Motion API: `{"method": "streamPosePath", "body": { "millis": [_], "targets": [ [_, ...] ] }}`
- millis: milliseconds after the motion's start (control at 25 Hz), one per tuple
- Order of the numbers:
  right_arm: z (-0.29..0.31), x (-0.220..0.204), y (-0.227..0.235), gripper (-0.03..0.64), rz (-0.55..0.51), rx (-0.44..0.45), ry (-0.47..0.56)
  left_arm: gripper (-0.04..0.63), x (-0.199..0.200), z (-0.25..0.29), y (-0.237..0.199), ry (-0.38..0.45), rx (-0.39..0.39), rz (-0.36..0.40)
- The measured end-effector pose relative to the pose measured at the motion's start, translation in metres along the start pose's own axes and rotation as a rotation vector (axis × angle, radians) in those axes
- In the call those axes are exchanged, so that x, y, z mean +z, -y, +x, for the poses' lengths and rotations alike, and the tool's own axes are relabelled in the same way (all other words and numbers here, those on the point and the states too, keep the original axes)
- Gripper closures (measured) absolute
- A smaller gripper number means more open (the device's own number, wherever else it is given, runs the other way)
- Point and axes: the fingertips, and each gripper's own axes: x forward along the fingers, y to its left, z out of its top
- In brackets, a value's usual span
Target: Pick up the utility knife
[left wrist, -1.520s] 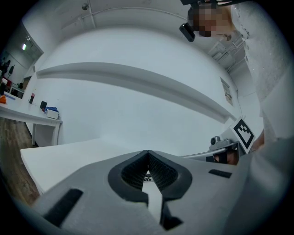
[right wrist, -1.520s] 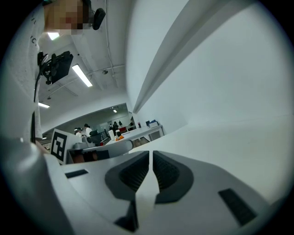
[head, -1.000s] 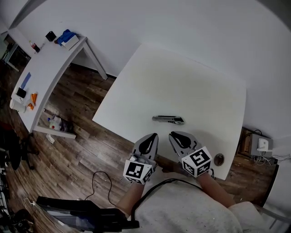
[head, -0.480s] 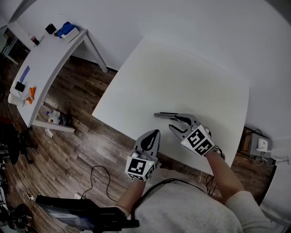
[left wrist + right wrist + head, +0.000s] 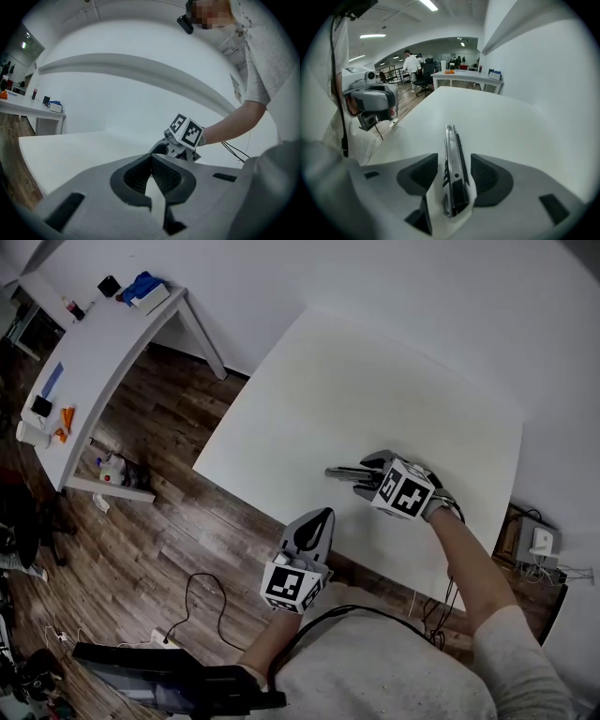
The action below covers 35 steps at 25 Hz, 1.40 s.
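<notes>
Jaws of the right gripper (image 5: 454, 168), just opened wide, straddle the utility knife (image 5: 450, 140) on the table (image 5: 501, 122) without pressing it, aligned to clamp; the left gripper (image 5: 151, 161) is closed, empty.

The utility knife (image 5: 452, 168) is silver and black, the table (image 5: 375, 381) plain white, the floor (image 5: 159, 521) brown wood-grain

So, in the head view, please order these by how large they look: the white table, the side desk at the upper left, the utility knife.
1. The white table, clearly the largest.
2. The side desk; it lies farther from the camera, so its true size is unsure.
3. The utility knife, the smallest; only part of it shows.
</notes>
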Motion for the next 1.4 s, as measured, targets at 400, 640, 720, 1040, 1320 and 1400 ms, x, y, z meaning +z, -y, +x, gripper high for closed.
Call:
{"method": "streamPosePath", "body": {
  "millis": [400,640,720,1040,1320,1400],
  "targets": [
    [0.011,-0.010,0.002,0.419,0.020,0.123,-0.095,0.588,-0.002,-0.001,-0.002,0.002,0.008,-0.020],
    [0.011,-0.006,0.001,0.471,0.032,0.125,-0.111,0.588,-0.001,0.002,-0.004,-0.004,0.002,-0.029],
    [0.011,-0.005,0.001,0.477,0.017,0.124,-0.121,0.588,-0.002,0.002,-0.003,-0.004,0.002,-0.028],
    [0.005,-0.008,-0.002,0.483,0.065,0.080,-0.090,0.588,-0.001,-0.001,-0.009,0.000,0.014,-0.025],
    [-0.018,-0.001,-0.014,0.486,0.200,0.060,0.022,0.588,0.007,-0.004,-0.004,0.011,0.005,-0.018],
    [-0.025,0.000,-0.016,0.486,0.234,0.054,0.052,0.588,0.010,-0.003,-0.001,0.015,-0.003,-0.013]
  ]
}}
